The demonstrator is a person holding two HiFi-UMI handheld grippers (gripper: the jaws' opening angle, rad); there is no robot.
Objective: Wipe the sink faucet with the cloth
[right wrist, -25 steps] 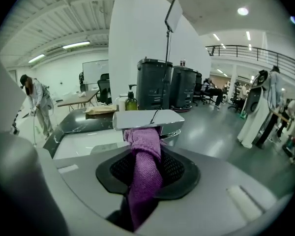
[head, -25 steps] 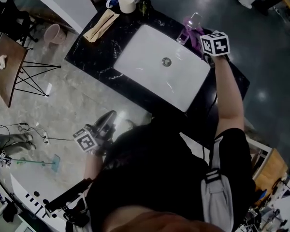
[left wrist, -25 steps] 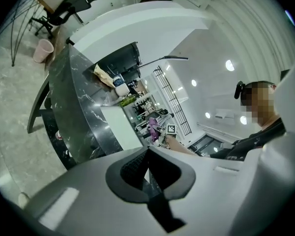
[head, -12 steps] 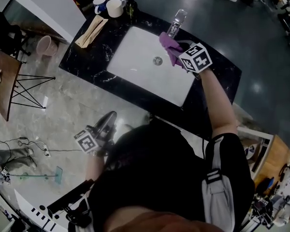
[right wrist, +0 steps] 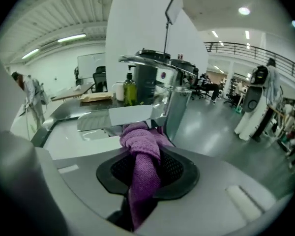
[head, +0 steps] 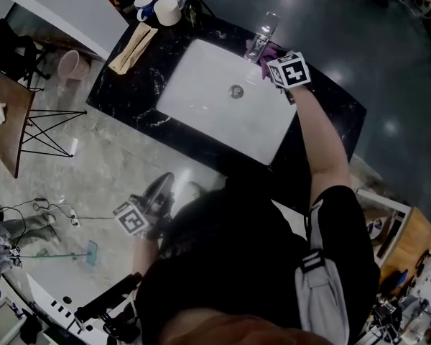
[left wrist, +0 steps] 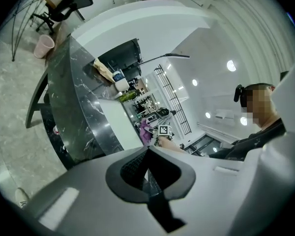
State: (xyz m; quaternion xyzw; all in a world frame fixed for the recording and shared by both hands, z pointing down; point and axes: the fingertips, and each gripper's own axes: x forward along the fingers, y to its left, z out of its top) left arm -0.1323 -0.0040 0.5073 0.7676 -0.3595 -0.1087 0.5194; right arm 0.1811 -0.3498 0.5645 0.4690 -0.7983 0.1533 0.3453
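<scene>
Cloth (right wrist: 140,151) (one, purple) is clamped in right tongs (right wrist: 148,168) by one faucet (right wrist: 176,104); left tongs (left wrist: 147,168) closed.

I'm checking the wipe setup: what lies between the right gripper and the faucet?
The purple cloth, clamped in the right gripper, bunches forward toward the chrome faucet; nothing else lies between. The right gripper view shows it.

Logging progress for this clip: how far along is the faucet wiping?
Done: the purple cloth is picked up, clamped in the right hand-held gripper. In hand: it is bunched right up at the chrome faucet, low on its body. Remaining: the wiping itself; no wiped patch shows. The left hand-held gripper is shut, empty, away from the sink.
</scene>
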